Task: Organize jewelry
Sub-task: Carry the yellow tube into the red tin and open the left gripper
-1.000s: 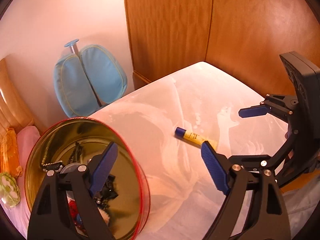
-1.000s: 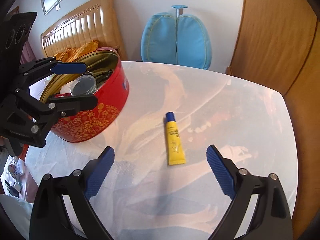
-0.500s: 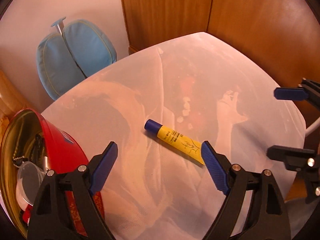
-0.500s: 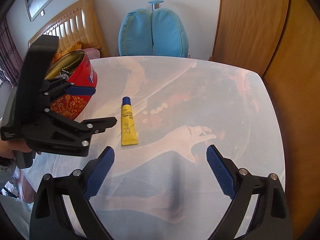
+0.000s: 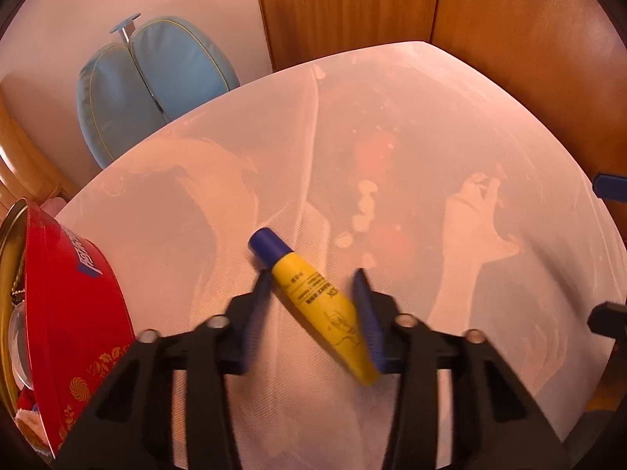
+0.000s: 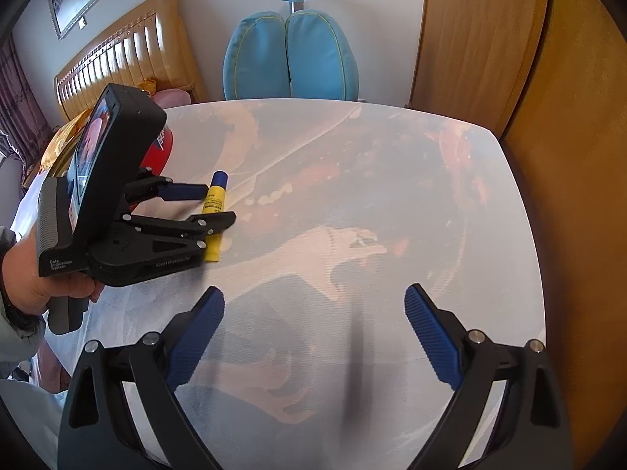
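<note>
A yellow tube with a blue cap [image 5: 313, 293] lies on the white table [image 5: 431, 137]. My left gripper [image 5: 311, 278] straddles it, with the jaws partly closed and blurred, one finger on each side. The right finger seems to touch the tube and the left one stands slightly off. In the right wrist view the left gripper [image 6: 215, 203] and the tube [image 6: 214, 205] are at the left. My right gripper [image 6: 313, 329] is open and empty over the table's near side. The red round tin [image 5: 74, 313] holding jewelry stands at the left.
A blue padded chair [image 6: 292, 55] stands behind the table. A wooden wardrobe [image 6: 490, 39] is along the right. A bed headboard [image 6: 117, 62] is at the back left. The table surface shows a faint printed picture.
My left gripper has moved from over the tin to the tube, and its jaws have narrowed around it. My right gripper has drawn back and stays open.
</note>
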`<move>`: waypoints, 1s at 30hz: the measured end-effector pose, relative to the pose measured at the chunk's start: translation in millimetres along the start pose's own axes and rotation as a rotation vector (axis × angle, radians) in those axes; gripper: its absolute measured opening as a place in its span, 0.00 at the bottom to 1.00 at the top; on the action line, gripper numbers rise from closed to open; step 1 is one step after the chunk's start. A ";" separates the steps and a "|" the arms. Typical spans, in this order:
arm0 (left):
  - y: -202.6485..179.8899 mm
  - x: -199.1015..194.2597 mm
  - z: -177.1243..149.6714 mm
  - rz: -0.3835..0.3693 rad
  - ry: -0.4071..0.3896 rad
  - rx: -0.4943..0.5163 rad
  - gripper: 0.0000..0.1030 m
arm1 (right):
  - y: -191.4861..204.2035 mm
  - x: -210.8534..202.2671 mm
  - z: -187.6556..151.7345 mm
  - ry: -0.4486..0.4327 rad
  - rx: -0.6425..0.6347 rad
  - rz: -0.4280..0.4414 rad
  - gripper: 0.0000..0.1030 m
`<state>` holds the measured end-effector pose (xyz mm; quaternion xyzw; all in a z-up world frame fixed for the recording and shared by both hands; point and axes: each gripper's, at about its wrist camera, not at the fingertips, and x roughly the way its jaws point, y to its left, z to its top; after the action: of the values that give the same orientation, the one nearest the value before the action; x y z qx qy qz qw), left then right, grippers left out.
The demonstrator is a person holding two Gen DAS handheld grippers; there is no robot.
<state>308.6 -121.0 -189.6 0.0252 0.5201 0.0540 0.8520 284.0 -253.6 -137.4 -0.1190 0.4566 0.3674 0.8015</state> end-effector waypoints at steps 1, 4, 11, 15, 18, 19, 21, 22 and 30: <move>-0.2 -0.6 -0.4 0.001 0.005 0.005 0.19 | -1.4 -0.3 0.3 -0.003 0.003 0.002 0.91; 2.7 -4.7 -2.7 -0.036 0.019 0.015 0.19 | -1.2 -0.7 1.6 -0.009 0.005 0.007 0.91; 14.8 -40.4 -9.6 -0.088 -0.042 0.002 0.19 | 11.8 -0.1 8.2 -0.019 -0.014 0.024 0.91; 29.1 -76.0 -9.5 -0.083 -0.109 -0.010 0.19 | 28.8 -1.5 18.5 -0.033 -0.033 0.039 0.91; 49.7 -106.0 -11.9 -0.058 -0.162 -0.025 0.19 | 47.9 -1.7 33.1 -0.053 -0.050 0.056 0.91; 59.1 -115.5 -14.4 -0.044 -0.177 -0.031 0.19 | 54.6 -0.9 39.6 -0.061 -0.058 0.063 0.91; 84.8 -134.3 -20.5 -0.010 -0.205 -0.058 0.19 | 73.3 1.2 54.0 -0.078 -0.081 0.080 0.91; 99.5 -142.1 -24.0 0.004 -0.212 -0.074 0.19 | 84.0 1.8 61.7 -0.088 -0.094 0.090 0.91; 224.6 -161.8 -74.0 0.168 -0.167 -0.200 0.19 | 198.7 18.2 115.7 -0.122 -0.265 0.214 0.91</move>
<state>154.7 81.9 -58.2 -0.0121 0.4356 0.1743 0.8830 225.7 -44.5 -59.4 -0.1519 0.3648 0.5139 0.7614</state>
